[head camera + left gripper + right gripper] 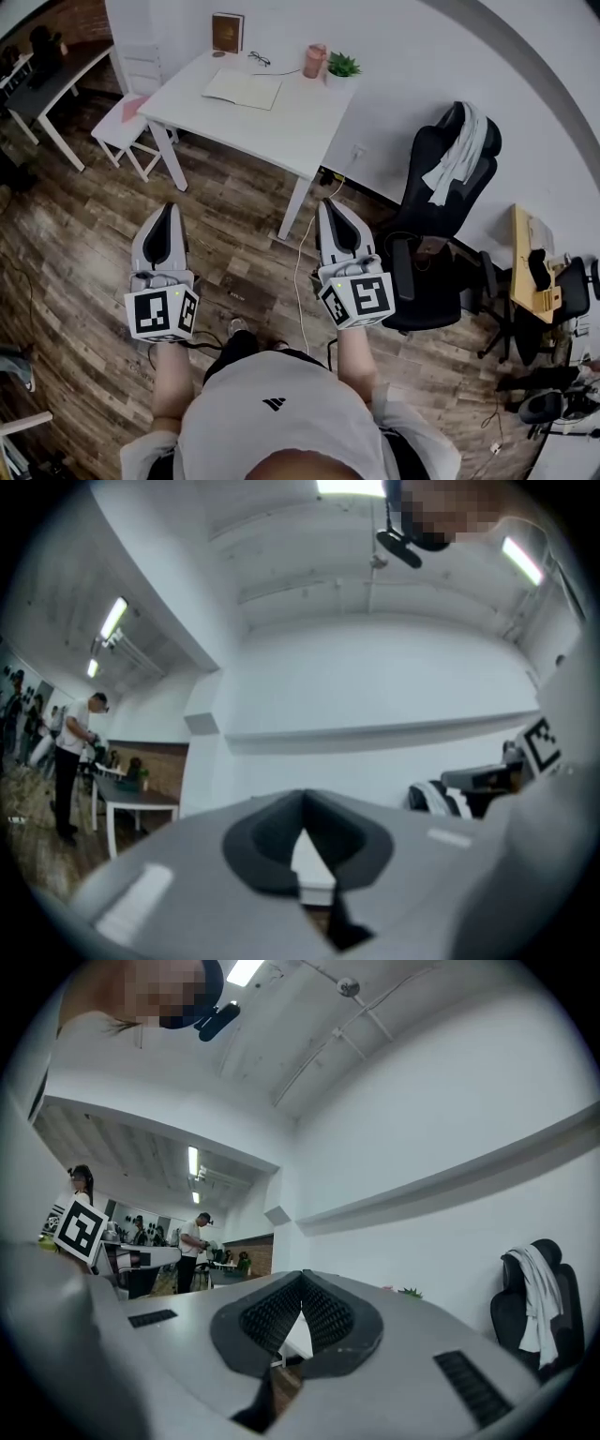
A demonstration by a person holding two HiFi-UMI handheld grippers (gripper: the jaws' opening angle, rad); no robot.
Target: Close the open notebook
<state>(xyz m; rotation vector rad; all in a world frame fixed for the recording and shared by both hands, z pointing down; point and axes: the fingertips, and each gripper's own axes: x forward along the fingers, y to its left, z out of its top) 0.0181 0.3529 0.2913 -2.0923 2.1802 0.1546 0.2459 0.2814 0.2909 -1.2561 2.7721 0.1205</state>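
Jaws pressed together with nothing between them, the left gripper (167, 212) and the right gripper (330, 206) are held side by side at lower centre of the head view. Both are aimed toward the top of the frame over a dark wood-plank floor (84, 244). A thin cable (297, 272) trails across the boards between them. Well beyond the tips, at upper centre, stands a white table (300, 127). The open notebook (244, 89) lies flat on it, pale pages up, far from either gripper. Toward the table's far edge, by the white wall (422, 47), are a brown book (227, 32) standing upright, a pair of glasses (260, 60), a pink cup (315, 61) and a small green plant (343, 66). A white chair (131, 103) sits at the table's left end. At right, a black office chair (427, 178) has a pale garment (459, 155) draped over its back.
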